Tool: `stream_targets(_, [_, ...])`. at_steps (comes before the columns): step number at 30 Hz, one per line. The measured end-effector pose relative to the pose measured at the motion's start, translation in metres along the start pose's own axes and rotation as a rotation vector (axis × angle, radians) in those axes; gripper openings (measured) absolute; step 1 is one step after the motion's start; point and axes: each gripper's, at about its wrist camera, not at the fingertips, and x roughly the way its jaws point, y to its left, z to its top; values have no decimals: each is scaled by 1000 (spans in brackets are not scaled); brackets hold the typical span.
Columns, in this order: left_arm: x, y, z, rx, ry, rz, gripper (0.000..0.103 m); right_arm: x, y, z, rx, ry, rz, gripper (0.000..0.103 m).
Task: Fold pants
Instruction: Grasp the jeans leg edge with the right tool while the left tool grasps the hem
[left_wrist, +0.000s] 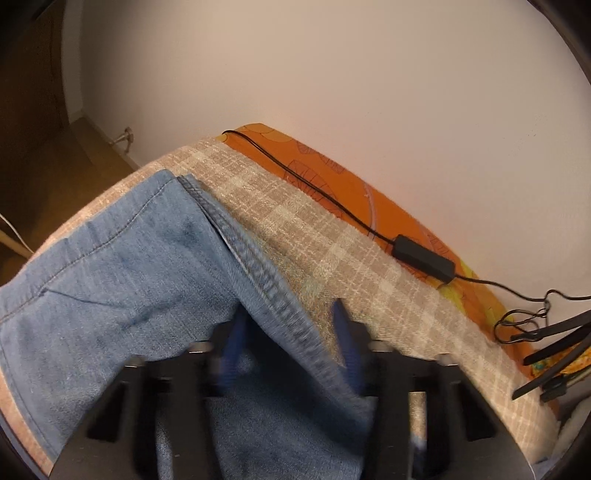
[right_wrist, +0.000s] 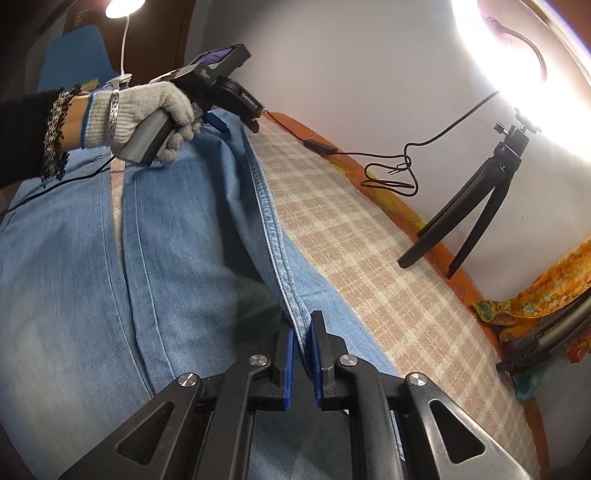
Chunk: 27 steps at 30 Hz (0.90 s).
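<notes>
Light blue denim pants (right_wrist: 177, 236) lie spread on a beige plaid cloth (right_wrist: 388, 280). My right gripper (right_wrist: 303, 328) is shut on the thick seamed edge (right_wrist: 275, 240) of the pants, which runs between its blue pads (right_wrist: 318, 343). My left gripper (left_wrist: 291, 314) has its blue fingers (left_wrist: 345, 332) apart, and the pants' seamed edge (left_wrist: 266, 269) drapes between them; this view is blurred. In the right wrist view a gloved hand (right_wrist: 147, 107) holds the left gripper's body (right_wrist: 218, 88) at the far end of the pants.
An orange patterned sheet (left_wrist: 332, 177) lies along the white wall. A black cable with a power block (left_wrist: 423, 258) runs over it. A small black tripod (right_wrist: 476, 199) stands at the right, with bright lamps above. Colourful fabric (right_wrist: 546, 288) lies at far right.
</notes>
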Motion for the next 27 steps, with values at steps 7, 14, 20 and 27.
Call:
stream_targets(7, [-23,12,0,-13,-89,-73,6,-4,-6,6,38,-12,-30,6])
stream_targets(14, [-81,18,-5,8,-164,-123,6,-31,-8,14,68,-40,-55,5])
stream_targets(20, [-125,27,-20,16,-221,-127,5,-66,10,18,61,-49,-59,5])
stream_targets(27, [-181,61,-50,-17,-264,-140,5,-104,46,13,9,-34,-51,4])
